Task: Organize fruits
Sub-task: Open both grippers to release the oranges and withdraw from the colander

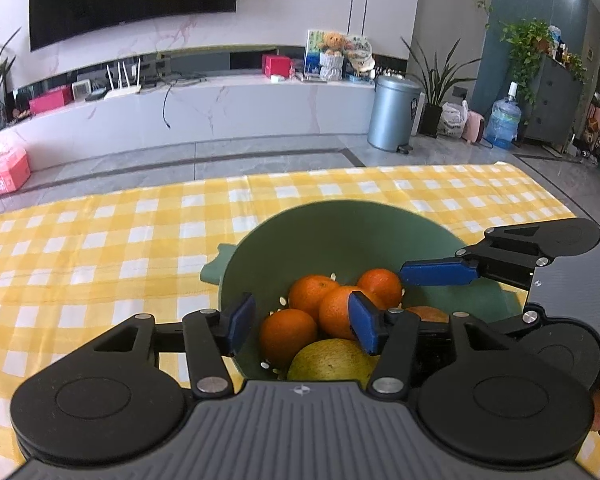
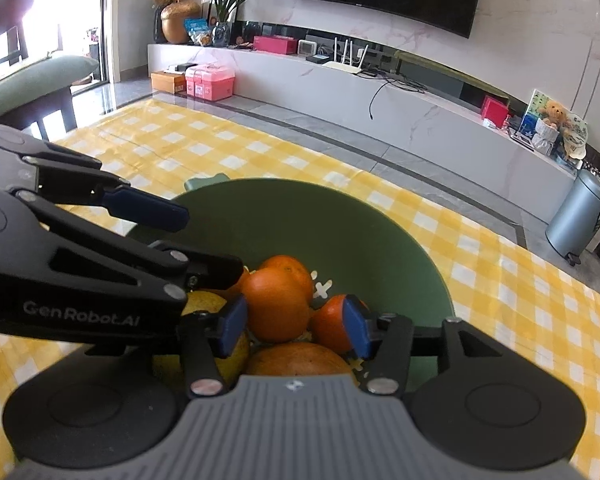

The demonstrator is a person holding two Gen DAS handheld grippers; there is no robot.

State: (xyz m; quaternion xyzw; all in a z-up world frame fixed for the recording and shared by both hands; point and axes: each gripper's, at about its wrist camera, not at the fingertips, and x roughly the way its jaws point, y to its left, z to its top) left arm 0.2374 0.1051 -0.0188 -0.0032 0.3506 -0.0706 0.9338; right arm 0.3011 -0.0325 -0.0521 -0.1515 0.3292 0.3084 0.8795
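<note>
A green colander bowl [image 1: 340, 224] stands on the yellow checked tablecloth [image 1: 100, 248]. It holds several oranges [image 1: 288, 332] and a yellow-green pear [image 1: 332, 360]. My left gripper [image 1: 302, 322] is open over the bowl's near left rim, empty, with an orange between its pads. My right gripper [image 2: 296, 326] is open and empty over the bowl [image 2: 340, 216], with oranges [image 2: 276, 304] between its fingers and the pear [image 2: 204, 304] at its left. Each gripper shows in the other's view: the right one [image 1: 440, 272], the left one [image 2: 148, 210].
The table's far edge runs along a grey tiled floor [image 1: 260, 152]. Beyond it stand a white TV bench [image 1: 220, 108], a grey bin [image 1: 392, 112] and plants. A green cushioned chair [image 2: 32, 80] stands at the table's left end.
</note>
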